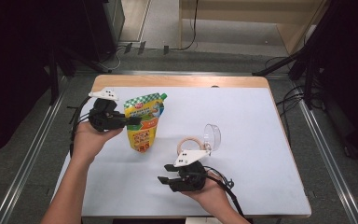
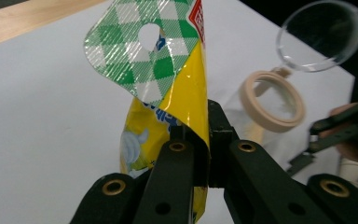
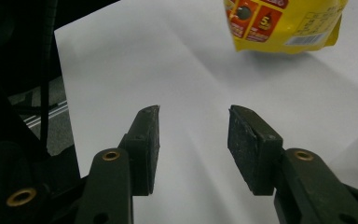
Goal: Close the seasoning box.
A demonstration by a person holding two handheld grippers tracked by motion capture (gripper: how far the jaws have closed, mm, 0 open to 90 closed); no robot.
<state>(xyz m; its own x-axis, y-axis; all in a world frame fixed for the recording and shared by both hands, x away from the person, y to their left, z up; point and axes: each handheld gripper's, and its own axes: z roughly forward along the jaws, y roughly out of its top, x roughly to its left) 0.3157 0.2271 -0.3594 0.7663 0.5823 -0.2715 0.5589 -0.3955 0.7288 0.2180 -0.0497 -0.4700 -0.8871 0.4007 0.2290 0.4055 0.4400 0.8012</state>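
White-topped table [image 1: 242, 121], wood-edged, with yellow pouch [image 1: 143, 126] and clear lidded jar [image 1: 200, 141] on it

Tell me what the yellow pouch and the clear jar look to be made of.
Yellow pouch: likely thin, glossy plastic film; its checked top curls and glints where the left claw pinches it.
Clear jar: see-through, glass or hard plastic, which one is unclear; matte beige ring at the mouth, perhaps rubber or plastic; clear round lid.
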